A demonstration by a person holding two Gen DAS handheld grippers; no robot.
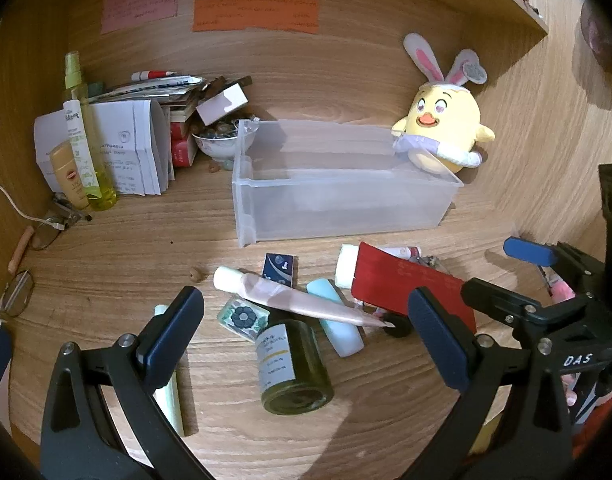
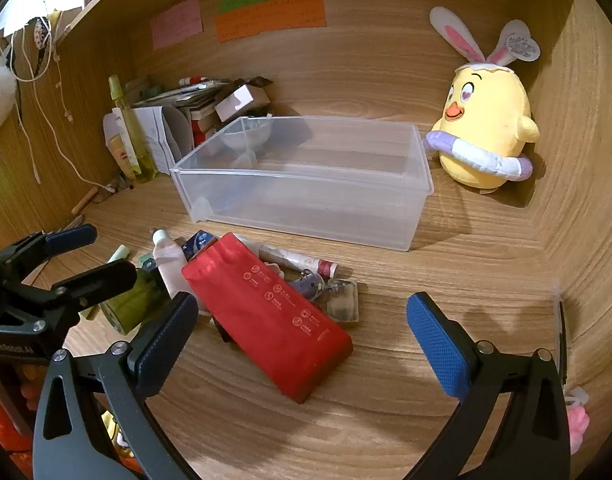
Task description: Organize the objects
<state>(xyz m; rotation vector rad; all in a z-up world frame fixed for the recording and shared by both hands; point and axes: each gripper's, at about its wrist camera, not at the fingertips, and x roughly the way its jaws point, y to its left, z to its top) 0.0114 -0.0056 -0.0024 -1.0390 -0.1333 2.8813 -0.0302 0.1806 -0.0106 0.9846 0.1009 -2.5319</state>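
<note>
The left gripper hovers wide open above the green bottle; the right gripper, equally spread, straddles the red pouch, both before the empty clear bin.

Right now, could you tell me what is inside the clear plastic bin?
The clear plastic bin looks empty: only its bare floor shows. The bowl seen through its far corner stands behind it, outside. Both grippers, left and right, are open and hold nothing.
</note>
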